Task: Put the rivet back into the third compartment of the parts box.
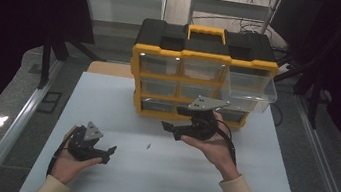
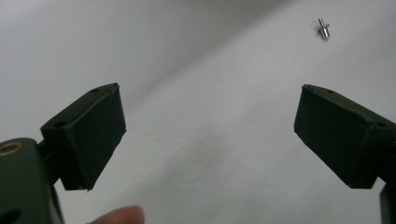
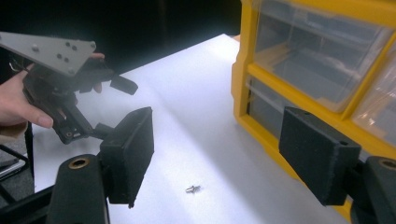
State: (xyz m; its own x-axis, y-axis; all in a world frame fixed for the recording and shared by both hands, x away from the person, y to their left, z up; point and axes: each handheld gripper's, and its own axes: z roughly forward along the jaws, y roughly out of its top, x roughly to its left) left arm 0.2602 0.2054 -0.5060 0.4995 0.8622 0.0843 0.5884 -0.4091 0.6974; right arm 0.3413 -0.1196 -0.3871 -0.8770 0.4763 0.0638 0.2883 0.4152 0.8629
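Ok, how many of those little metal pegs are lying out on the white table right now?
1. The small metal peg lies alone on the white table, between the two grippers and in front of the yellow organizer. More may sit inside its drawers; I cannot tell.

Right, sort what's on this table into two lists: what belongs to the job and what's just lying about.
Part of the job:
- small metal pin lying loose on the white table
- right gripper, open, pin between its fingers' line of view
- left gripper, open, empty
- yellow drawer cabinet, one clear drawer pulled out

Just lying about:
- shelf and cables behind the table
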